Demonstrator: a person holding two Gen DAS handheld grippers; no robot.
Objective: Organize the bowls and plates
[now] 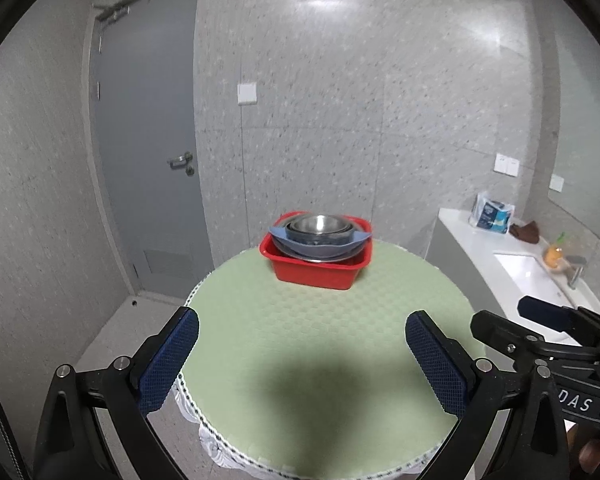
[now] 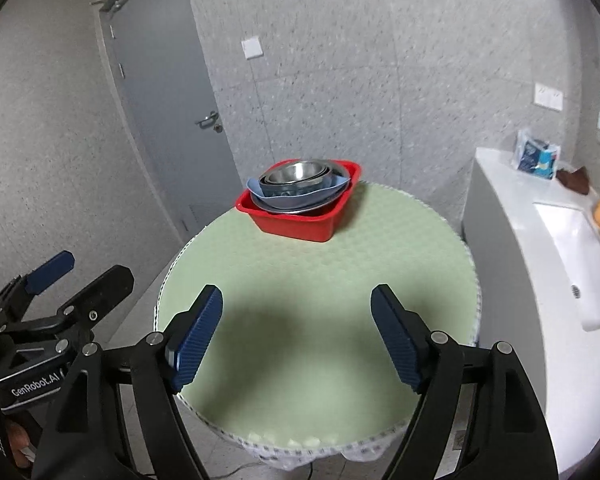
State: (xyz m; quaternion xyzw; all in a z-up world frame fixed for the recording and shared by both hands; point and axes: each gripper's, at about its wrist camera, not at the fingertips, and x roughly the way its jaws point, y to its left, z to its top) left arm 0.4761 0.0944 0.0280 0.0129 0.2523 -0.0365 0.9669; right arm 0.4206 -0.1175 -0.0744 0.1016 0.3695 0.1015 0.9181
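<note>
A red plastic tub (image 1: 318, 270) (image 2: 300, 224) stands at the far edge of a round table with a pale green cover (image 1: 320, 340) (image 2: 320, 280). In the tub lies a stack: a blue-grey plate (image 1: 320, 249) (image 2: 296, 200) with nested steel bowls (image 1: 320, 225) (image 2: 298, 174) on top. My left gripper (image 1: 302, 322) hangs open over the near part of the table, nothing between its blue pads. My right gripper (image 2: 296, 298) is open too, empty, well short of the tub. Each gripper shows at the other view's side: the right one (image 1: 496, 320), the left one (image 2: 88, 272).
A grey door (image 1: 148, 152) stands behind the table on the left. On the right runs a white counter (image 2: 512, 208) with a sink (image 2: 580, 256), a tap (image 1: 576, 274), a blue-white packet (image 2: 536, 156), a brown cloth (image 2: 576, 178) and an orange bottle (image 1: 554, 254). Speckled grey walls enclose the room.
</note>
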